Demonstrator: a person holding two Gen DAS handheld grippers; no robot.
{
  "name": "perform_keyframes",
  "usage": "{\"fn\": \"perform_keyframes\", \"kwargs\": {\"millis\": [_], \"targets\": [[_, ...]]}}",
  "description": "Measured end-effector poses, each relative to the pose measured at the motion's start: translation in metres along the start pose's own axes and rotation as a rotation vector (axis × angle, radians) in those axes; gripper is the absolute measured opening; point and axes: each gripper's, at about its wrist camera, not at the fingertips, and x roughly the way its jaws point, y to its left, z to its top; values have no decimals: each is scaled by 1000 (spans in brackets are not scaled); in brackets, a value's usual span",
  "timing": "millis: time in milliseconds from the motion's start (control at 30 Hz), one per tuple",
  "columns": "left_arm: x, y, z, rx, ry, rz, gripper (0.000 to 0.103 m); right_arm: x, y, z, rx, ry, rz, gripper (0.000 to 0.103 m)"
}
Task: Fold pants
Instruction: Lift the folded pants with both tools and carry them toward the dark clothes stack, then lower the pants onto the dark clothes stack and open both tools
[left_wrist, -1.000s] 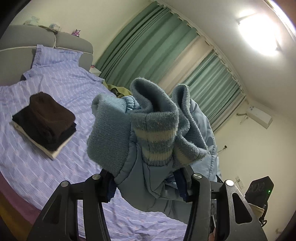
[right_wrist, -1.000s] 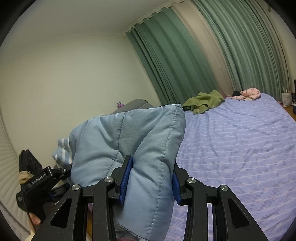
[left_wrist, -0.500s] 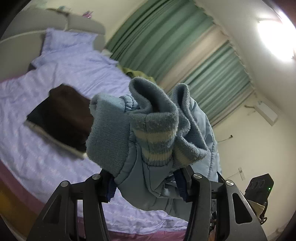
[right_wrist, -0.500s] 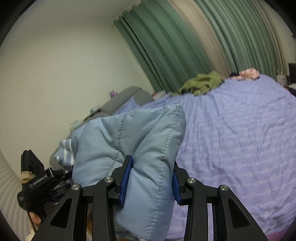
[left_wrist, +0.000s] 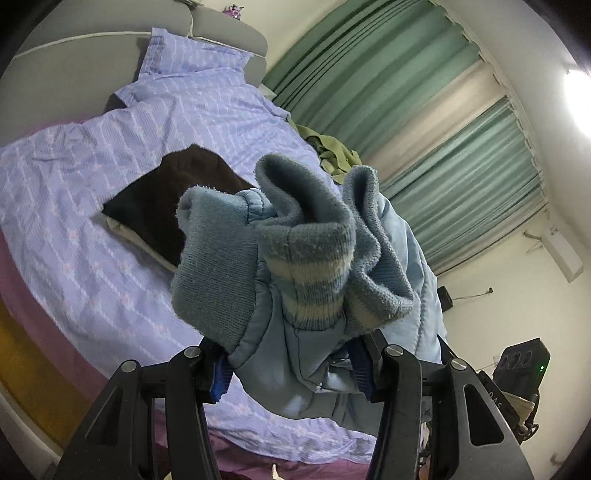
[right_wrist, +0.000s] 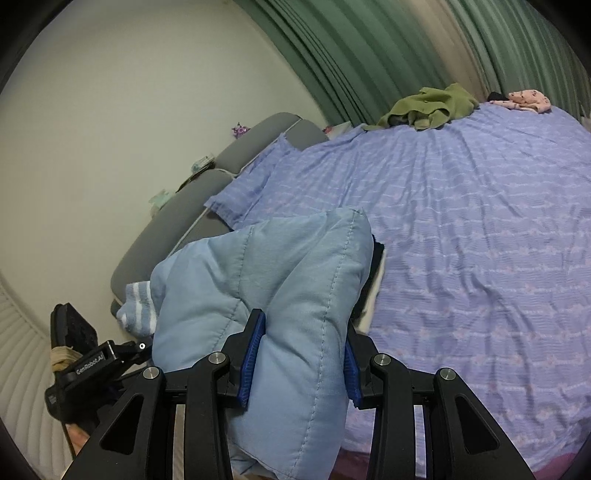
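Across the lower centre of both wrist views, the light-blue quilted pants (left_wrist: 332, 354) hang bunched above the bed (left_wrist: 92, 155), their length spanning from one tool to the other. The left gripper (left_wrist: 291, 365) is clamped on the end with ribbed knit cuffs (left_wrist: 310, 280), cream-striped and pointing up. The right gripper (right_wrist: 297, 354) pinches a smooth, stitched, padded fold. A dark folded stack (left_wrist: 162, 206) lies on the lilac patterned sheet; an olive garment (right_wrist: 428, 107) sits at upper right.
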Motion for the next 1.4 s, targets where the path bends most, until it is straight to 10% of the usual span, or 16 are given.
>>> {"fn": "perform_keyframes", "kwargs": {"millis": [733,1400], "targets": [[148,73,214,185,177,-89,52,189,41,99,27,-73,-179,39],[253,141,231,158,374,55,66,311,-7,89,69,89,-324,40]]}}
